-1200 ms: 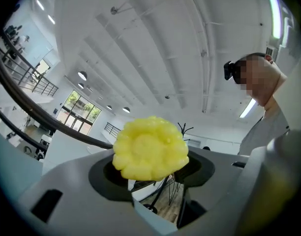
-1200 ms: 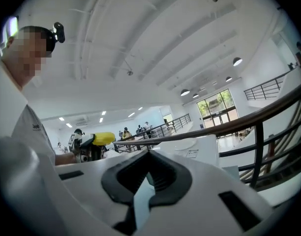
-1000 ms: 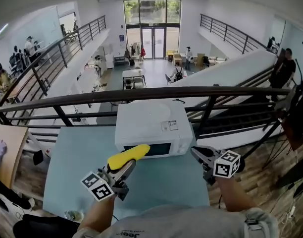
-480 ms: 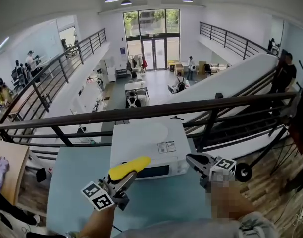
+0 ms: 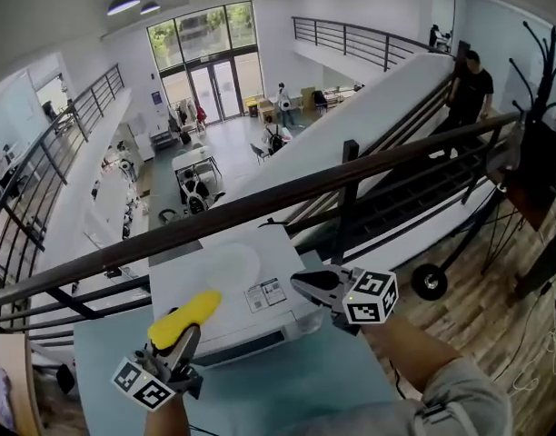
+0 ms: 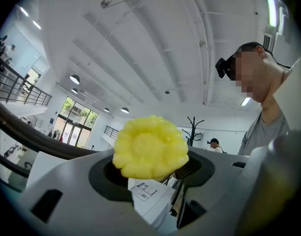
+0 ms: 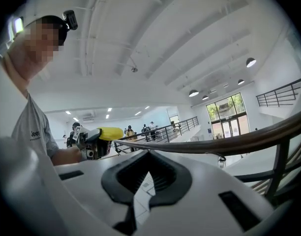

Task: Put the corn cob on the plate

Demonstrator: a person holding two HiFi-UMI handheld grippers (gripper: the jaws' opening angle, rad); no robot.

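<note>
Now | left gripper [image 5: 181,345]: clamped on knobbly yellow corn cob [image 6: 150,146] | right gripper [image 5: 319,289]: smooth grey jaws together

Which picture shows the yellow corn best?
The head view: the corn shows lengthwise, sticking out of the left gripper. The left gripper view shows only its end, close up; the right gripper view shows it small, far off.

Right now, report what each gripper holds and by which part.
The left gripper holds the corn cob by its near end, jaws clamped on it, the rest sticking out ahead. The right gripper holds nothing; its jaws are together.
</note>
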